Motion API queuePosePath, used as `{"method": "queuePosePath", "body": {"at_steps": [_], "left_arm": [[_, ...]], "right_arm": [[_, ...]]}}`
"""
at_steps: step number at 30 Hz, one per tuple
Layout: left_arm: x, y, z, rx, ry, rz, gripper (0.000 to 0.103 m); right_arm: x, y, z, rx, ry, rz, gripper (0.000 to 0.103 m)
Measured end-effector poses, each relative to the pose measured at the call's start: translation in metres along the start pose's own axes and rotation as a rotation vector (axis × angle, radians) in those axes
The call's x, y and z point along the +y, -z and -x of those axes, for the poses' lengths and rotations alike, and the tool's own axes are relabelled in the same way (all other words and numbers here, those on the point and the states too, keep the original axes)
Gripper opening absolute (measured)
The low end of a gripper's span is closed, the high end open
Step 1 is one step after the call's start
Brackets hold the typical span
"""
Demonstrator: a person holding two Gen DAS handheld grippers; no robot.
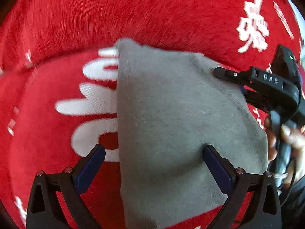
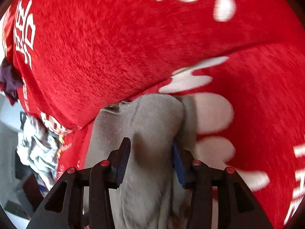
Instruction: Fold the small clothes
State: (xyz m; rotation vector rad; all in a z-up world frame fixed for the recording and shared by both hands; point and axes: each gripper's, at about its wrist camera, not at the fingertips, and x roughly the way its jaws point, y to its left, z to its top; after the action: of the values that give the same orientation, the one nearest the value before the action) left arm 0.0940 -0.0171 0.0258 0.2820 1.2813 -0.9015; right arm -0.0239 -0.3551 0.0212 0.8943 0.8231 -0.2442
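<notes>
Black gripper frames, blue pads [image 1: 91, 168], "DAS" lettering [image 1: 270, 78].

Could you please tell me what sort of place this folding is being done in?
Probably a home bed or sofa: a plush red blanket with white lettering covers the surface, the gray garment lies on it, and a heap of crumpled clothes sits at its edge.

Bright, even daylight in both views; saturated reds on the red blanket [image 1: 152, 15]. Strong barrel distortion, with black vignette at the corners. Motion blur across white lettering [image 1: 91, 106] and fabric nap, streaked along curved lines. Soft shadow under the grey garment [image 1: 171, 114] fold, near the left gripper [image 1: 154, 154]. Overexposed pale patch at far left edge of right wrist view. Right gripper [image 2: 150, 152] frame sharp, background smeared.
</notes>
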Motion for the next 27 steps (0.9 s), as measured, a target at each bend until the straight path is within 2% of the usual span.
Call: {"method": "queuePosePath", "body": {"at_steps": [1, 4, 6, 9, 11, 13, 14, 16, 18, 20, 23, 27], "left_arm": [[0.005, -0.001, -0.007, 0.018, 0.028, 0.022, 0.103], [0.012, 0.003, -0.014, 0.024, 0.086, 0.059, 0.103], [0.014, 0.006, -0.014, 0.013, 0.097, 0.062, 0.103], [0.01, 0.011, -0.012, 0.005, 0.077, 0.043, 0.103], [0.008, 0.01, -0.01, 0.011, 0.056, 0.035, 0.103], [0.006, 0.006, -0.007, 0.01, 0.035, 0.016, 0.103], [0.005, 0.005, -0.001, 0.007, 0.021, -0.002, 0.103], [0.007, -0.001, 0.015, -0.042, 0.011, -0.014, 0.103], [0.022, -0.006, 0.029, -0.096, 0.0, 0.016, 0.103], [0.039, -0.015, 0.022, -0.05, 0.009, 0.077, 0.103], [0.045, -0.025, -0.002, 0.022, 0.084, 0.142, 0.103], [0.032, -0.023, -0.002, -0.001, 0.072, 0.102, 0.103]], "right_arm": [[0.003, -0.002, -0.002, -0.005, 0.019, 0.022, 0.014], [0.004, -0.003, 0.001, -0.071, 0.056, 0.035, 0.011], [0.001, 0.0, 0.004, -0.111, 0.081, 0.05, 0.009], [-0.013, 0.006, -0.01, -0.068, 0.108, 0.039, 0.009], [-0.015, 0.006, -0.006, -0.08, 0.089, 0.034, 0.011], [-0.012, 0.003, 0.0, -0.07, 0.102, 0.021, 0.024], [-0.007, 0.003, 0.009, -0.078, 0.109, 0.029, 0.035], [0.007, 0.008, 0.031, -0.124, 0.112, 0.087, 0.048], [0.018, 0.021, 0.055, -0.149, 0.121, 0.125, 0.088], [0.02, 0.032, 0.067, -0.169, 0.096, 0.117, 0.091], [0.005, 0.042, 0.062, -0.101, 0.045, 0.019, 0.091], [-0.007, 0.054, 0.033, -0.002, 0.042, -0.038, 0.091]]}}
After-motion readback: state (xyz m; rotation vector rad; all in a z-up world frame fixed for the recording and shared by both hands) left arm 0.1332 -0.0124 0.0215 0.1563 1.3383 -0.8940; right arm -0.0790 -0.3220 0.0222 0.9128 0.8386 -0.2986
